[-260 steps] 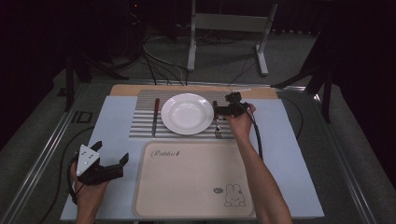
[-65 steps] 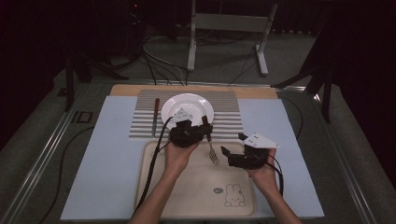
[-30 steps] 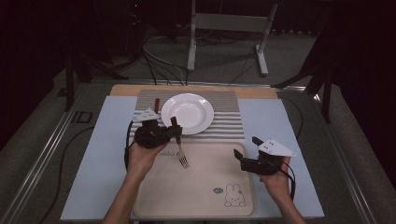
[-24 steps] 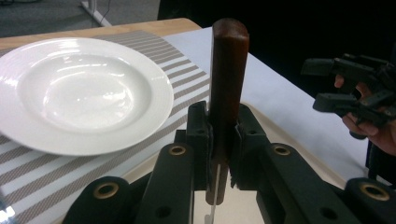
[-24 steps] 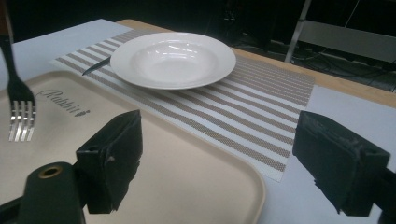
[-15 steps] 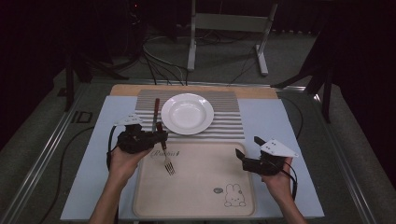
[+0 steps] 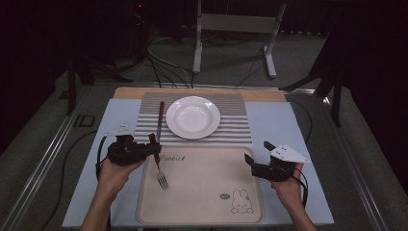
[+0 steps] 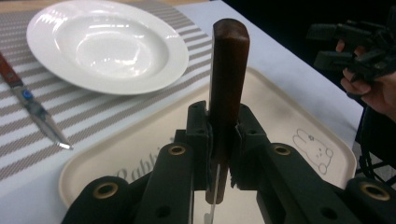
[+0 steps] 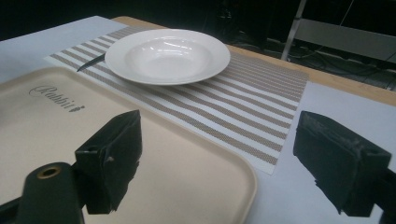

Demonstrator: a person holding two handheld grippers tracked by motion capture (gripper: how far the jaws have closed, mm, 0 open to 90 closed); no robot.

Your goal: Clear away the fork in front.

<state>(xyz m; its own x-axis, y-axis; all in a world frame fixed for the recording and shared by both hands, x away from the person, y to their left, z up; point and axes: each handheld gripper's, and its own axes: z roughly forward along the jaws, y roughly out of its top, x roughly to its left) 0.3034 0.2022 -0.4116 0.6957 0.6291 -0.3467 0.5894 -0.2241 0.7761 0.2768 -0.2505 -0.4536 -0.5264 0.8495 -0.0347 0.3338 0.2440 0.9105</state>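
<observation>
The left gripper is clamped on the fork's wooden handle, tines hanging down over the cream tray's upper left corner – just short of the striped placemat and white plate. The right gripper hovers with jaws spread, nothing between them, at the tray's right edge

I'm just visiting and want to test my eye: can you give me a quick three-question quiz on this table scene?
1. What does the left claw hold?
2. True or false: the right claw is shut on the plate.
3. The knife lies on: A the tray, B the striped mat, C the plate.

Key: 1. A fork with a wooden handle, tines hanging over the tray. 2. False; it is open and empty. 3. B.
</observation>
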